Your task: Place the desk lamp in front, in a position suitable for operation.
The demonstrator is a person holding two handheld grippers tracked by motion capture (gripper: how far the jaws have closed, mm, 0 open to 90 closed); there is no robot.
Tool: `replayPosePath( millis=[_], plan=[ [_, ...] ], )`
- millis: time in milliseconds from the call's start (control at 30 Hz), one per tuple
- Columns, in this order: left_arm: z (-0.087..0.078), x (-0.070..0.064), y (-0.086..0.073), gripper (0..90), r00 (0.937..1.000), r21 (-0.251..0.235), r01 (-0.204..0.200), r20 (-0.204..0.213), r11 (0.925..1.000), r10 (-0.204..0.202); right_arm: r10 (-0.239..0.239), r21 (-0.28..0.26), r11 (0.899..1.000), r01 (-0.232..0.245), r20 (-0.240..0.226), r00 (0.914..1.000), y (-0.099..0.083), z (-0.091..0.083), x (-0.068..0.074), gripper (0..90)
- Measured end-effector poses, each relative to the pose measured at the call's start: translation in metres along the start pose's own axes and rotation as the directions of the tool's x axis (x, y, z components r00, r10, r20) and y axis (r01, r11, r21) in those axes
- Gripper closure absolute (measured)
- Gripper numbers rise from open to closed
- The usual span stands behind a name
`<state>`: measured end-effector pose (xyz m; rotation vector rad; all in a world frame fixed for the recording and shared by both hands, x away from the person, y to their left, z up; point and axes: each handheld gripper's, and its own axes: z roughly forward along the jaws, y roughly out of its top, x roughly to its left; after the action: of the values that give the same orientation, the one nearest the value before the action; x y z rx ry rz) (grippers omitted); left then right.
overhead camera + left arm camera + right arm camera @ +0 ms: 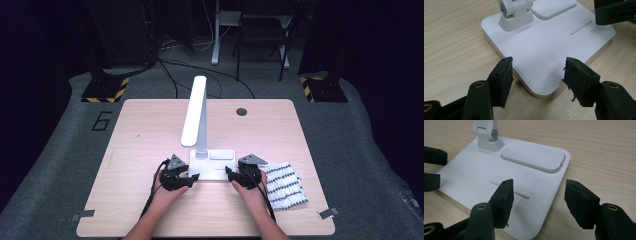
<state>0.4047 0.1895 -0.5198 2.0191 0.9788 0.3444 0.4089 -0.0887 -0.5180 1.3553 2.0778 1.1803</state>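
Near the front edge of the table (150, 210), about midway along it, stands the white lamp (200, 120) on its flat base (212, 170). At the base's left front corner sits the left gripper (537, 72), jaws apart on either side of that corner. At the right front corner sits the right gripper (537, 195), jaws also apart; they seem not to touch the base. Both hands come from the front edge, forearms angled inward. Just right of the right gripper lies a striped cloth (286, 186).
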Motion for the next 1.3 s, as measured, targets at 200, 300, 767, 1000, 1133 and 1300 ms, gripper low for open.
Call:
replayPosePath(
  millis=[200,300,767,1000,1133,1300],
  plan=[
    [0.002,-0.002,-0.001,38.9,1.0,-0.002,0.007,-0.001,1.0,-0.007,0.03,0.011,0.999,-0.03,-0.002,0.9996,0.003,0.005,-0.001,38.6],
    [0.002,-0.002,-0.001,38.8,1.0,0.006,-0.001,0.006,1.0,0.001,0.037,0.007,0.999,-0.037,0.01,0.9993,0.006,0.005,-0.001,39.1],
    [0.005,-0.002,-0.002,34.8,0.9998,0.016,0.013,0.015,0.9998,-0.013,0.1,0.059,0.993,-0.098,-0.026,0.9947,0.01,0.02,-0.003,34.8],
    [0.004,-0.002,-0.002,35.5,0.9998,0.028,0.009,0.018,0.9996,-0.009,0.09,0.08,0.993,-0.088,-0.025,0.9956,0.013,0.023,-0.003,32.8],
    [0.004,-0.005,-0.003,35.3,1.0,0.026,0.006,0.005,0.9996,-0.006,0.112,0.077,0.991,-0.11,-0.017,0.9936,0.013,0.023,-0.002,33.2],
    [0.003,-0.007,-0.006,35.3,0.9999,0.016,0.01,-0.007,0.9998,-0.01,0.104,0.074,0.992,-0.102,-0.028,0.9942,0.012,0.022,-0.002,34.4]
  ],
)
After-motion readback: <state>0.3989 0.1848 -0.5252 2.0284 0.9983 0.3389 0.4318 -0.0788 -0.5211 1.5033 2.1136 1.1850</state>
